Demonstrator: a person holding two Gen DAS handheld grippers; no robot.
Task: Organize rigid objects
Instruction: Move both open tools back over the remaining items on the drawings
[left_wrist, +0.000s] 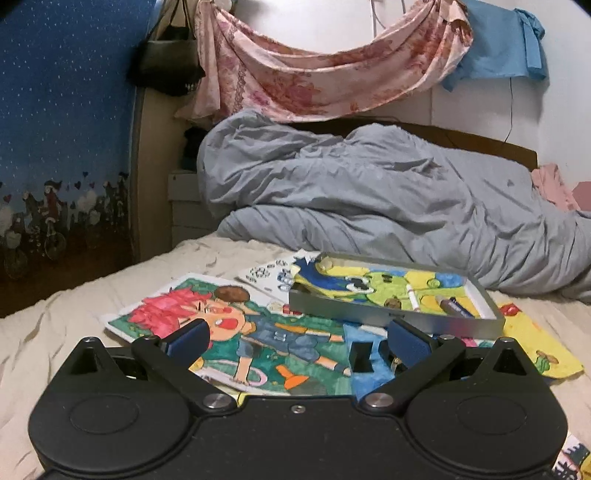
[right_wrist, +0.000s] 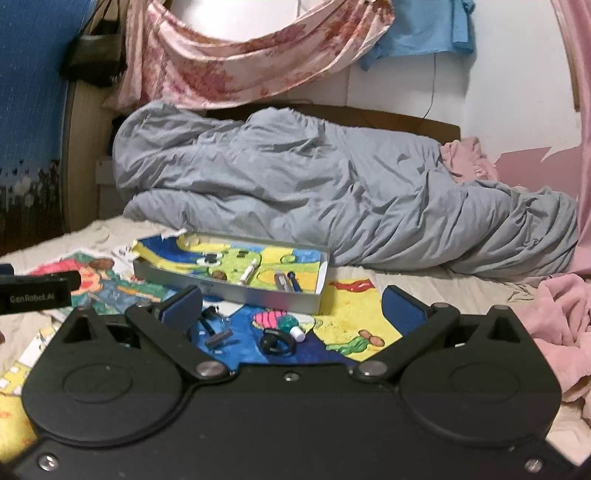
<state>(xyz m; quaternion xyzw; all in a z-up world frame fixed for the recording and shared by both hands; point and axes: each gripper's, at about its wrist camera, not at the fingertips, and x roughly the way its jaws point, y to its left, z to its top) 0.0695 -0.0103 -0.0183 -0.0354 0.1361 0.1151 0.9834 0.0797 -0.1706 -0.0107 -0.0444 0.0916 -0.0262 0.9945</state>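
Several trinkets (right_wrist: 282, 341) between hand-held gripper (right_wrist: 291, 306) fingers

Your left gripper (left_wrist: 295, 338) is wide open, blue pads (left_wrist: 190, 338) spread, nothing between them. Your right gripper (right_wrist: 291, 308) is the same: jaws fully apart, empty. Both held level, pointing forward, side by side.

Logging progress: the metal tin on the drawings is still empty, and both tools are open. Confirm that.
Not empty. The right wrist view shows the metal tin already holding a white marker and other small items. The left tool and right tool are open.
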